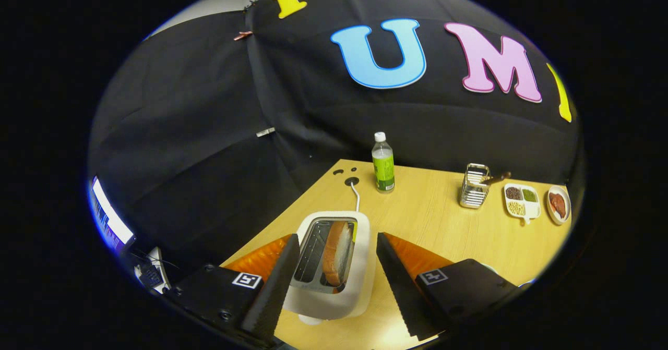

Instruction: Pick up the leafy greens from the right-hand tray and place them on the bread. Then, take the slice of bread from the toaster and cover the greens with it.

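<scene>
A white toaster (pixel 360 266) stands on the wooden table (pixel 433 219), right between my two fingers. A slice of bread (pixel 336 252) stands upright in its right slot, crust showing. My gripper (pixel 334 298) hovers above the toaster, open wide, with one finger on each side of the toaster and nothing pressed between them. The toaster's white cord (pixel 356 196) runs back toward a hole in the table.
Beyond the fingers stands a green-labelled bottle (pixel 383 163). Farther right are a wire holder (pixel 474 185), a white divided tray (pixel 522 200) with small foods and a small plate (pixel 558 204) with something reddish. The table's left edge drops off beside the toaster.
</scene>
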